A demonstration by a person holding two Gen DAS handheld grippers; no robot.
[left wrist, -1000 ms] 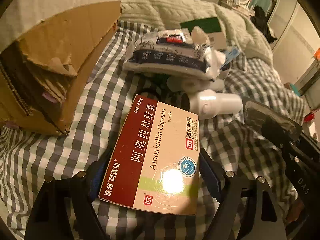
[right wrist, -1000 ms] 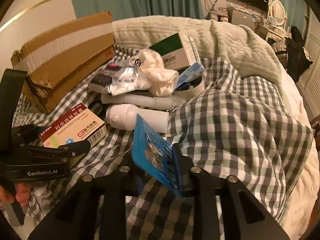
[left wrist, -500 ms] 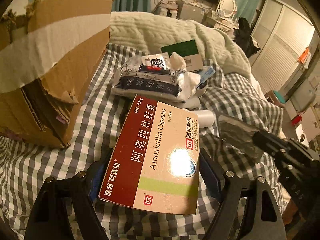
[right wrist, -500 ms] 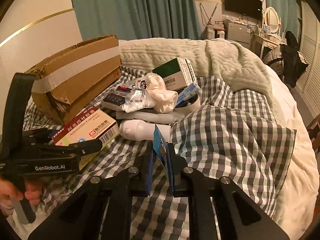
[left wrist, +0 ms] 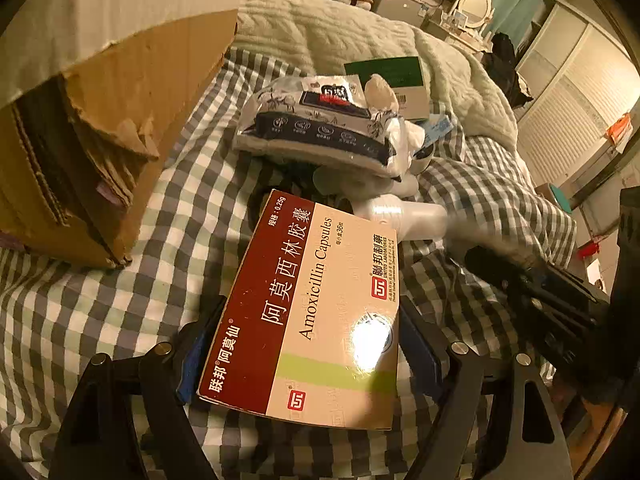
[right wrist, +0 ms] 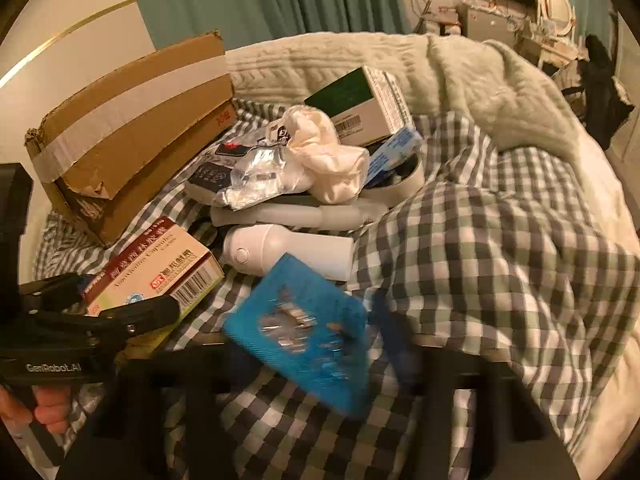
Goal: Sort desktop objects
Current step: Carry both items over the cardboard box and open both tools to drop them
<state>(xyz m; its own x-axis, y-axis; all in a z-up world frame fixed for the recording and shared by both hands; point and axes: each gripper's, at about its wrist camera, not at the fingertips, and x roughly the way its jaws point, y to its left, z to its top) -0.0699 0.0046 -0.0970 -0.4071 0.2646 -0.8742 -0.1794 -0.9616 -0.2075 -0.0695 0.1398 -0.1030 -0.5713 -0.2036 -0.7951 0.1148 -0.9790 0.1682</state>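
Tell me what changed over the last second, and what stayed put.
The blue blister pack in the right tool has swung from edge-on between the jaws to lying tilted and flat-faced, blurred; the jaws are opening and it looks to be slipping free. Unchanged: the left tool still clamps the amoxicillin box, and the cardboard box, white bottle and wipes pack lie as before.
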